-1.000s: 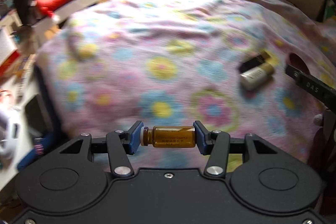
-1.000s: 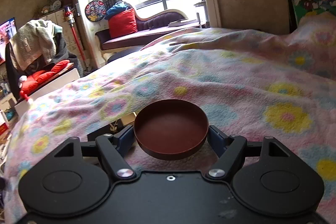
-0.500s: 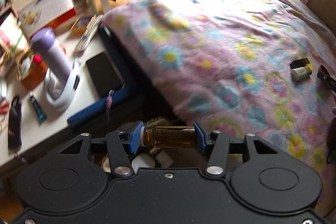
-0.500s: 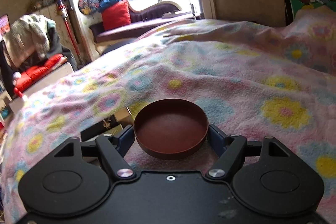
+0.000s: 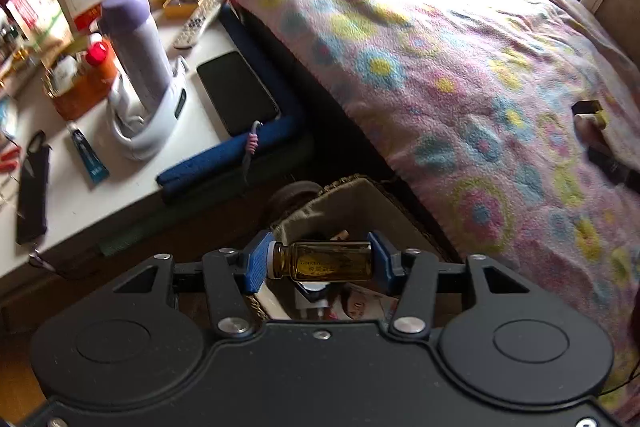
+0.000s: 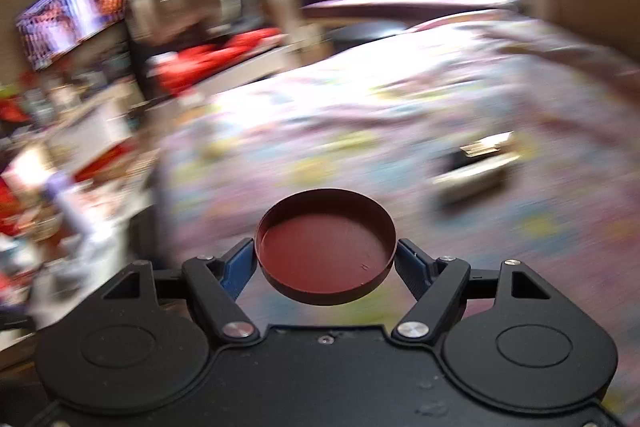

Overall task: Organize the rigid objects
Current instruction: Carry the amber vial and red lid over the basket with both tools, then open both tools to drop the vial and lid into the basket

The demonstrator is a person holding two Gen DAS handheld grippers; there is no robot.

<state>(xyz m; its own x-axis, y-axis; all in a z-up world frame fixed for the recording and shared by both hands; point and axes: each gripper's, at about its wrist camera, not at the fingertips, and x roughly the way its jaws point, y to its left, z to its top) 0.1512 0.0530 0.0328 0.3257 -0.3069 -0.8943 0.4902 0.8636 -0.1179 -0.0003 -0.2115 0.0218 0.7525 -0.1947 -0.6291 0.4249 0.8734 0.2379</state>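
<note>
The left gripper (image 5: 322, 261) clamps a vial (image 5: 322, 261) end to end, lying sideways so it cannot slip, directly above a basket (image 5: 352, 203) beside the bed — likely the place to drop it. The right gripper (image 6: 326, 259) pinches a red lid (image 6: 326, 253) by its rim, held level over the blanket (image 6: 500, 227). More small items (image 5: 588, 109) lie at 3 o'clock in the left view.

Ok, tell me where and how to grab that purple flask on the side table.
Grip the purple flask around its bare cylindrical body, above the white base it stands upright in, coming in level from the side. The rounded cap probably offers a poorer hold.
</note>
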